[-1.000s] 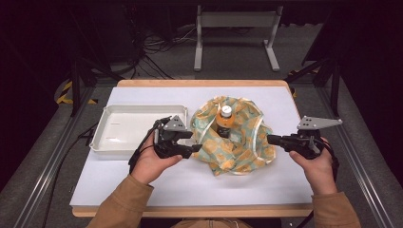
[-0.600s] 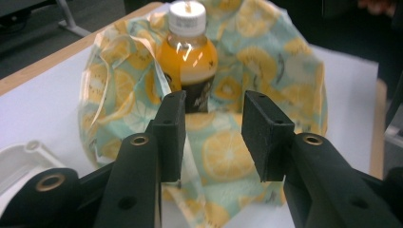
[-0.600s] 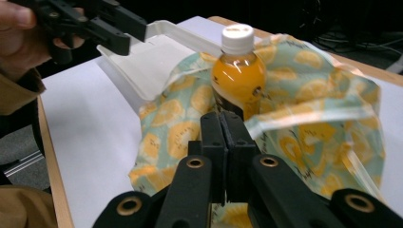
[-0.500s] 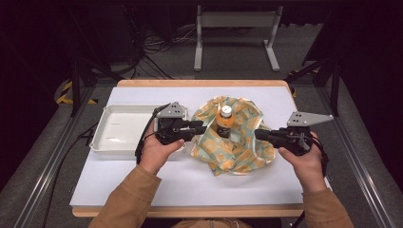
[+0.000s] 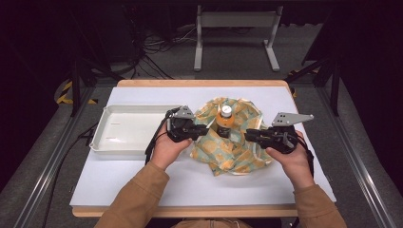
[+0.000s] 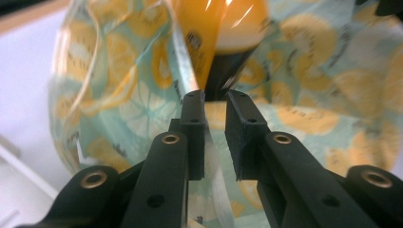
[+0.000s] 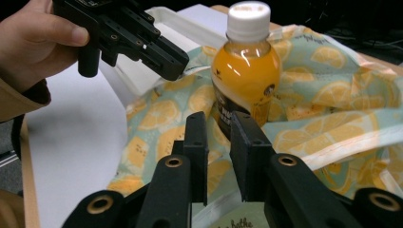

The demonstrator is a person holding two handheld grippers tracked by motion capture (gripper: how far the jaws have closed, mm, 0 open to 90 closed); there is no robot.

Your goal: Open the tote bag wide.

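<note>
A small bottle of orange drink (image 5: 226,121) with a white cap stands upright in the middle of a teal cloth with a lemon print (image 5: 236,148), which lies rumpled around it. My left gripper (image 5: 205,129) hovers at the cloth's left side beside the bottle. Its jaws are slightly parted, and a raised cloth edge (image 6: 187,66) runs into the gap of my left gripper (image 6: 212,95). My right gripper (image 5: 248,134) sits over the cloth's right part. In its own view the right gripper (image 7: 218,118) points at the bottle (image 7: 247,71), jaws slightly parted, nothing held.
A shallow white tray (image 5: 102,130) lies on the white tabletop to the left of the cloth, just behind my left hand. Bare tabletop (image 5: 190,185) stretches in front of the cloth. Dark floor, cables and a metal stand lie beyond the far table edge.
My left gripper has risen and moved right to the cloth edge by the bottle. My right gripper has moved left over the cloth. The bottle has stayed put.
</note>
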